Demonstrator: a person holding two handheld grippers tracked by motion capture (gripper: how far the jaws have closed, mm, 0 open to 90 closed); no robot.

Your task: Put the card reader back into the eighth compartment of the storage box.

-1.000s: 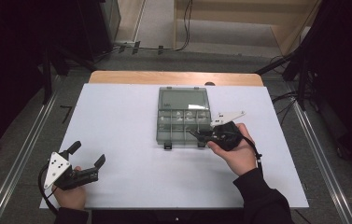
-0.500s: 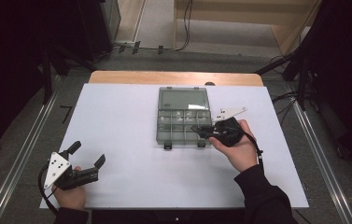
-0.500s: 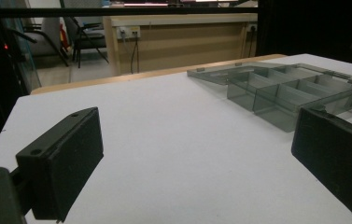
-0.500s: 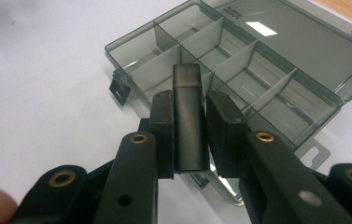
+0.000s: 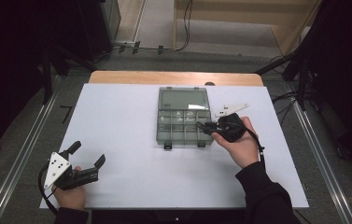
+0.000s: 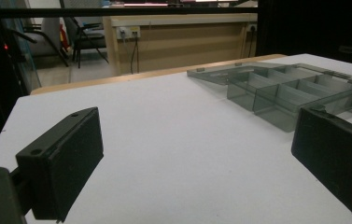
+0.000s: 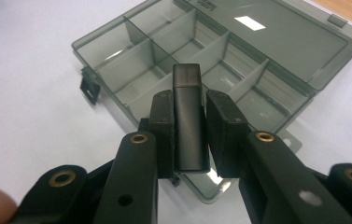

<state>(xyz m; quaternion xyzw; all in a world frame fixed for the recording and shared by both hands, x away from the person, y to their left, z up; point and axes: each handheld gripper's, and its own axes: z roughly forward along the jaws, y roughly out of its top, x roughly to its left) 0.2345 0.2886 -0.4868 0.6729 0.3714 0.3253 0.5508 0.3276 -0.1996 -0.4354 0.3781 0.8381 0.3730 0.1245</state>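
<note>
Clamped lengthwise between the right gripper's [image 7: 185, 126] pads, a small black block [image 7: 188, 116] pointing at 12 o'clock over the near rim of the open, unlabelled grey divided box [image 5: 183, 122], bare white table [image 5: 117, 116] toward 9 o'clock, left gripper [image 5: 86, 162] wide open, holding nothing.

Black rectangular block [image 7: 190, 119]: small, slim, matte, flat-faced; clamped on both long sides by jaw pads; long axis aimed toward box, far end raised above box's near compartments.

Compartment box [image 5: 183, 122]: smoky translucent grey plastic, lid [image 5: 183, 99] laid fully open and flat on far side; tray split by dividers into several compartments; two dark latches [image 5: 167, 146] on near edge; set flat on white table surface, around its middle.
</note>
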